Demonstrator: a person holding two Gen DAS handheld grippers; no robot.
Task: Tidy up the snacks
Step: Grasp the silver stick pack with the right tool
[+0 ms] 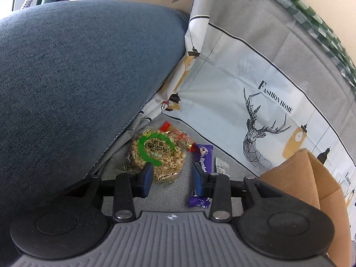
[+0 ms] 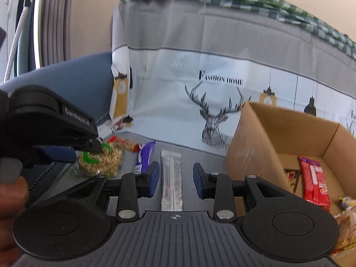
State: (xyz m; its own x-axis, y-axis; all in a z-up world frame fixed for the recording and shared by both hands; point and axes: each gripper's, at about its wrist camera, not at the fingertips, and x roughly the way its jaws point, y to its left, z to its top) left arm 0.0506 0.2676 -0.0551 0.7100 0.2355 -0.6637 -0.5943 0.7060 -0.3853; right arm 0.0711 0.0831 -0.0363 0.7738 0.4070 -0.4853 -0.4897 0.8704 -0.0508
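a: what is the biggest thing here?

b: a grey sofa seat (image 2: 195,155) with a printed deer cover (image 2: 213,115) behind it and a blue cushion (image 1: 77,77) at the left. an open cardboard box (image 2: 278,133) sits on the seat at the right, with a red snack pack (image 2: 313,182) inside.

a: and the loose snacks?

b: a round puffed-grain cake in clear wrap (image 1: 155,153) lies by the cushion. a purple bar (image 1: 203,155) is just beside it, then a silver stick pack (image 2: 171,178).

a: the tongs?

b: the left tongs (image 1: 173,175) are open, their blue tips either side of the grain cake's near edge, not pressing it. the right tongs (image 2: 175,179) are open, straddling the silver pack.
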